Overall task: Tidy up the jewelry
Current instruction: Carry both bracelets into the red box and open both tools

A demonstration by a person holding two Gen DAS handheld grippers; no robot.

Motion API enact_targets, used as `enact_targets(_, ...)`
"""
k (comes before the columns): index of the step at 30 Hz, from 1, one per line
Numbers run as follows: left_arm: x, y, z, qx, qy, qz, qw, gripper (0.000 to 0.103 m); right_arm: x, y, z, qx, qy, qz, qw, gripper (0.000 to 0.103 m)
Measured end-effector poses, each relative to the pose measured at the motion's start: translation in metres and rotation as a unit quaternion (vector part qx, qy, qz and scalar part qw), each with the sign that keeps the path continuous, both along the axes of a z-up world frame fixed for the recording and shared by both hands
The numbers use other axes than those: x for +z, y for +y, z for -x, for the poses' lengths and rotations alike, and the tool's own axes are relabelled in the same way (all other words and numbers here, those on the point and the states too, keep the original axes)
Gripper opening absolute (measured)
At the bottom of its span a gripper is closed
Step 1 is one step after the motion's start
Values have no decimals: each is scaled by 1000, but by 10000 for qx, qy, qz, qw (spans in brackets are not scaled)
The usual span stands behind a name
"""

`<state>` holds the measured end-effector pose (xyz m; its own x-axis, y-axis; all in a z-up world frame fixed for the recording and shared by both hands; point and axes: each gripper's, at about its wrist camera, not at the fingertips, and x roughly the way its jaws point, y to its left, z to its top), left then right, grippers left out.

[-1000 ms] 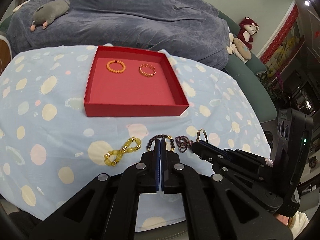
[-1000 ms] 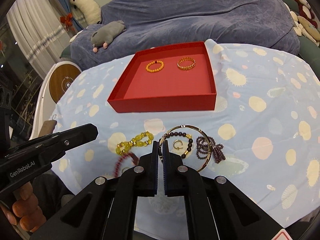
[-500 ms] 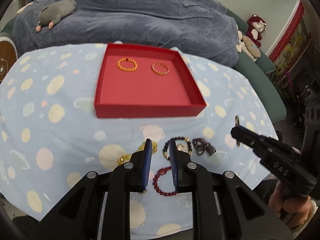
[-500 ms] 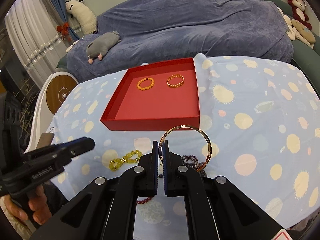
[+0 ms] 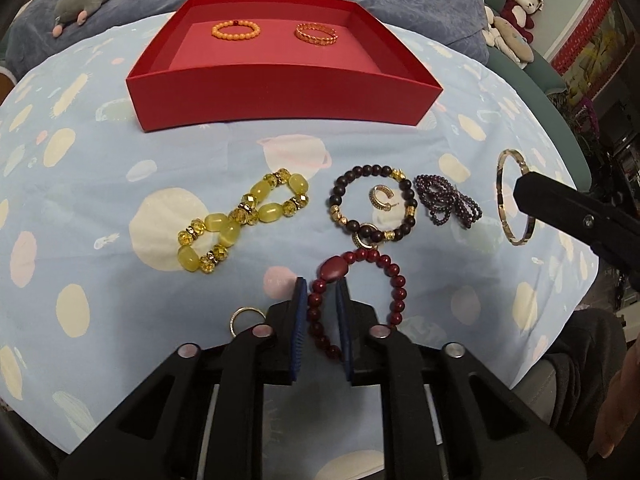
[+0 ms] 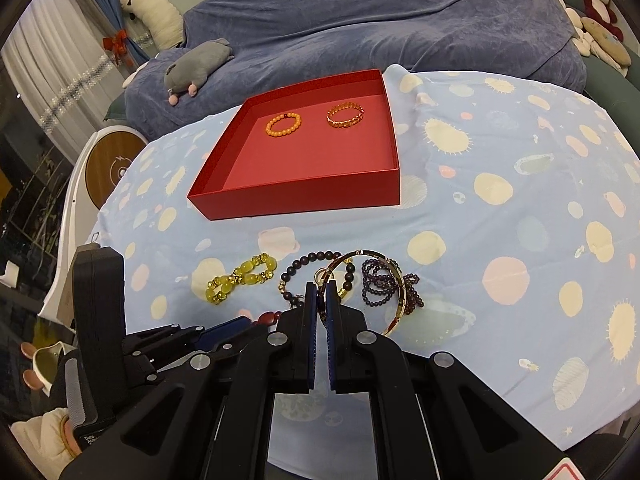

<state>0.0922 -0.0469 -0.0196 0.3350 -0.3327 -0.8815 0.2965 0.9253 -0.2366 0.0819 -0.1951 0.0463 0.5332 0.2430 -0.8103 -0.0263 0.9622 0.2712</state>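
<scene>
**Straddling the red beads, pinching the gold bangle**

Hovering low, the left hand-held gripper (image 5: 322, 292) is sitting narrowly parted with the dark red bead bracelet (image 5: 360, 280) running between its pads, not yet pinched. The right hand-held gripper (image 6: 321, 294) is clamping the gold bangle (image 6: 394, 300), which is standing tilted above the purple bead strand (image 6: 380, 284). Beyond them, the red tray (image 5: 280, 92) is sitting on the spotted bench (image 5: 100, 184), holding an orange bead bracelet (image 5: 236, 29) beside a gold chain bracelet (image 5: 316, 34).
</scene>
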Motion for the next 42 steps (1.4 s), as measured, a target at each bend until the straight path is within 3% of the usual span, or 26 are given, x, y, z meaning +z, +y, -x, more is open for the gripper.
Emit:
enact_targets(7,11,3,7,-86,-34,121,9999,7,-1,-1,-2,-9,7,-12,10000,5)
enact_targets(15,74,2,-2,-120,-344,560,9978,7,16,-7,-13,-39,-164,-125,9998,5)
enact_targets(20,118,-5,-29,-234,-703,691,9949,7,35,-8,-41,85,-340,-213,9992,5)
enact_targets(26,151,-6,-97,-123,-1093,943,9894,8,45,-2,-106,274,-408,-280,9984,5)
enact_targets(30,141,-4,-149,37,-1112,978,9890,8,36,2,-154,330,-356,-318,9983,5)
enact_targets(35,94,8,-206,297,-713,1062,9913,8,3,7,-201,347,-75,-181,9992,5)
enact_targets(42,33,27,-239,543,-442,289,9971,8,-39,19,-233,393,325,-10,9987,5)
